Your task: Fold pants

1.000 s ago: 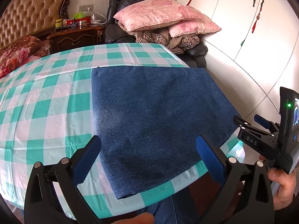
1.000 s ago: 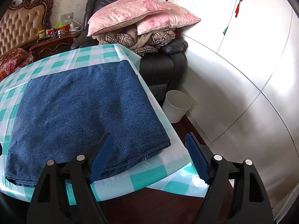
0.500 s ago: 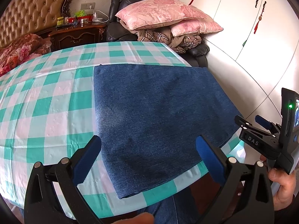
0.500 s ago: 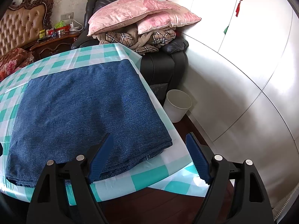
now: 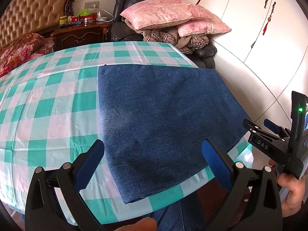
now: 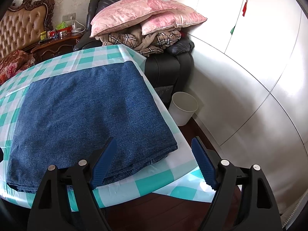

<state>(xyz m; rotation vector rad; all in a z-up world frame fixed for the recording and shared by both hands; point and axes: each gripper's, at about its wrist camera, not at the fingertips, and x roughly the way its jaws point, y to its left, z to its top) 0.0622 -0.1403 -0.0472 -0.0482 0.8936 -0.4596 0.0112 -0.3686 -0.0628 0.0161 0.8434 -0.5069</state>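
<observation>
Across the middle of both frames, the folded pants point(image 5: 163, 119) lie flat on my checked worktop point(image 5: 48, 105), thick, soft, heavy denim best pinched at the near stacked edge, while my left tongs point(image 5: 153, 155) and right tongs point(image 6: 154, 156) hover wide open, empty.

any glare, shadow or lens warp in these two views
Left wrist view: the table edge bows into a curve and dark tool-shaped shadows mottle the folded pants. Right wrist view: the wardrobe doors blow out white with glare, their seams bent into arcs.
</observation>
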